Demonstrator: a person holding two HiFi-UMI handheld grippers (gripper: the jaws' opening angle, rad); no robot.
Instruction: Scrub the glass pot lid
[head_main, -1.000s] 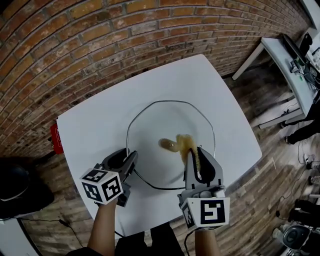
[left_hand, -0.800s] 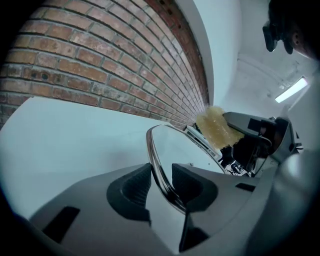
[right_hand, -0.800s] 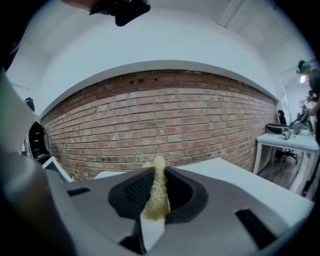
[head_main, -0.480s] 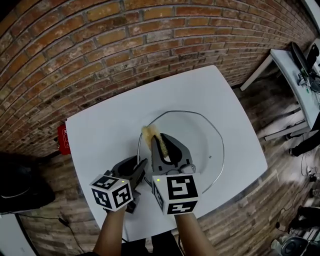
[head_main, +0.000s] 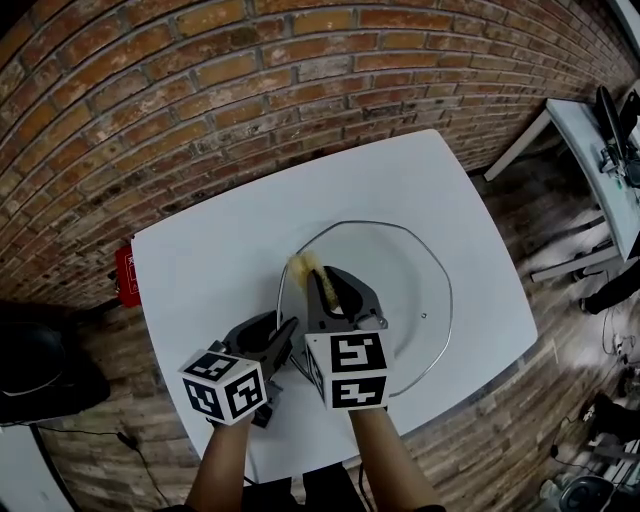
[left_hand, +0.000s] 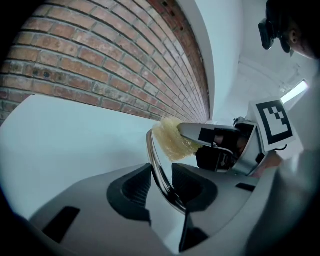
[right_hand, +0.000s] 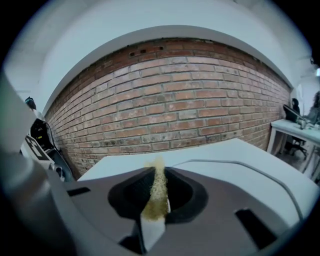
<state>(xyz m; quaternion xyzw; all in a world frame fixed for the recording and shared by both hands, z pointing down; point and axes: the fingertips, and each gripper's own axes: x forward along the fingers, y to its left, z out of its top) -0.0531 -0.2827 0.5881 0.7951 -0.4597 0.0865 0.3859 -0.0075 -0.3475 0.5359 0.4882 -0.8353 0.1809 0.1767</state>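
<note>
The glass pot lid (head_main: 400, 270) lies flat on the white table (head_main: 200, 260), ringed by a thin metal rim. My left gripper (head_main: 283, 333) is shut on that rim at the lid's near left edge; in the left gripper view the rim (left_hand: 159, 167) runs between the two pads. My right gripper (head_main: 322, 282) hovers over the lid's left part, shut on a yellow sponge (head_main: 303, 265) that sticks out past its tips by the rim. The sponge (right_hand: 157, 192) shows squeezed thin between the pads in the right gripper view, and from the left gripper view the sponge (left_hand: 170, 137) touches the rim's top.
A brick wall (head_main: 200, 90) stands right behind the table. A small red object (head_main: 125, 275) hangs at the table's left edge. Another white desk (head_main: 600, 140) with gear stands at the far right. A dark bag (head_main: 30, 370) sits on the wooden floor, left.
My right gripper has carried the sponge from the lid's middle over to its left rim, close to the left gripper. The left gripper has kept its hold on the rim.
</note>
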